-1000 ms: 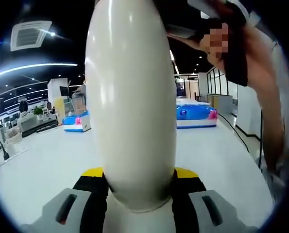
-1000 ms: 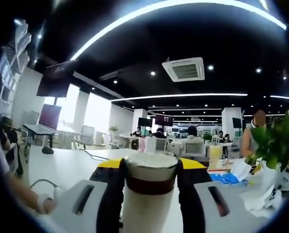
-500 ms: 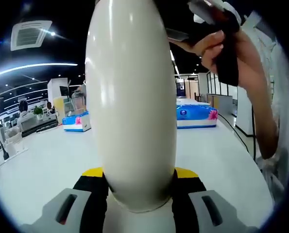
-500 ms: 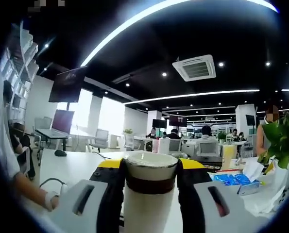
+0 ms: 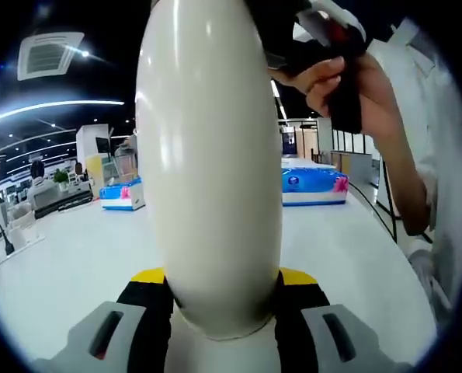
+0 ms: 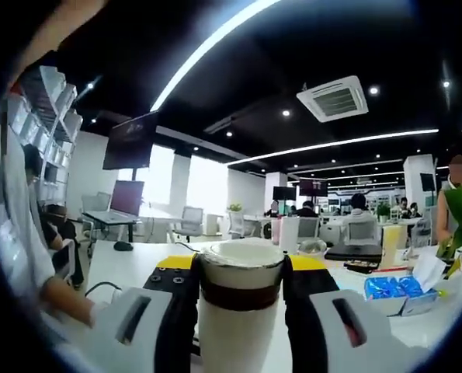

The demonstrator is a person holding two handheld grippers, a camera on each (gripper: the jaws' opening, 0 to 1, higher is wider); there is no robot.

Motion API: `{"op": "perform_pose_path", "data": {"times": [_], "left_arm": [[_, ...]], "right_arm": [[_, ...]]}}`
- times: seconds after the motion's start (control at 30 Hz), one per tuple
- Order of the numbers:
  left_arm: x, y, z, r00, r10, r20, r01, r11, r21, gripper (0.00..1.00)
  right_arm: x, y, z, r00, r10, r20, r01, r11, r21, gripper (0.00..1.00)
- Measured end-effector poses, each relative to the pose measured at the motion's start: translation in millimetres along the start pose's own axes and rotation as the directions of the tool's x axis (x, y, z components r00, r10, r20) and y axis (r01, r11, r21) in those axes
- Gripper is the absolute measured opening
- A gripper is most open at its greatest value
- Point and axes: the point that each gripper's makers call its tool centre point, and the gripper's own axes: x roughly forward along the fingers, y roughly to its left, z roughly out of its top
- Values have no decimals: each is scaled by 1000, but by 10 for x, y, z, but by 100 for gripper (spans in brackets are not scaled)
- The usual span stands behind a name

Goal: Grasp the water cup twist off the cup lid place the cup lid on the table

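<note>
The big smooth water cup (image 5: 209, 163) is creamy white. The round cup lid (image 6: 241, 299) is white with a dark brown band. The jaws are black with yellow tips. The far tissue pack (image 5: 314, 181) is blue and pink.

Left gripper view: my left gripper (image 5: 223, 311) has the water cup (image 5: 209, 155) between its jaws, over the table (image 5: 75, 264). Tissue packs (image 5: 314, 180) sit at the table's far edge, right of the cup.

Right gripper view: my right gripper (image 6: 238, 299) has the cup lid (image 6: 240, 307) between its jaws; another tissue pack (image 6: 387, 287) lies on the table to its right.
</note>
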Motion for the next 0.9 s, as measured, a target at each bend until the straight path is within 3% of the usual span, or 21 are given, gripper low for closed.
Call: {"op": "perform_pose_path", "data": {"times": [0.43, 0.73, 0.9], "left_arm": [[0, 12, -3, 1000, 2, -1, -2, 1000, -2, 52], [8, 3, -4, 1000, 5, -1, -5, 1000, -7, 53], [11, 0, -4, 1000, 5, -2, -5, 1000, -12, 52]], "right_arm": [[-20, 51, -20, 994, 105, -28, -104, 994, 16, 45], [-9, 56, -35, 982, 185, -25, -183, 982, 51, 45], [-23, 73, -42, 968, 249, -45, -245, 967, 72, 45]]}}
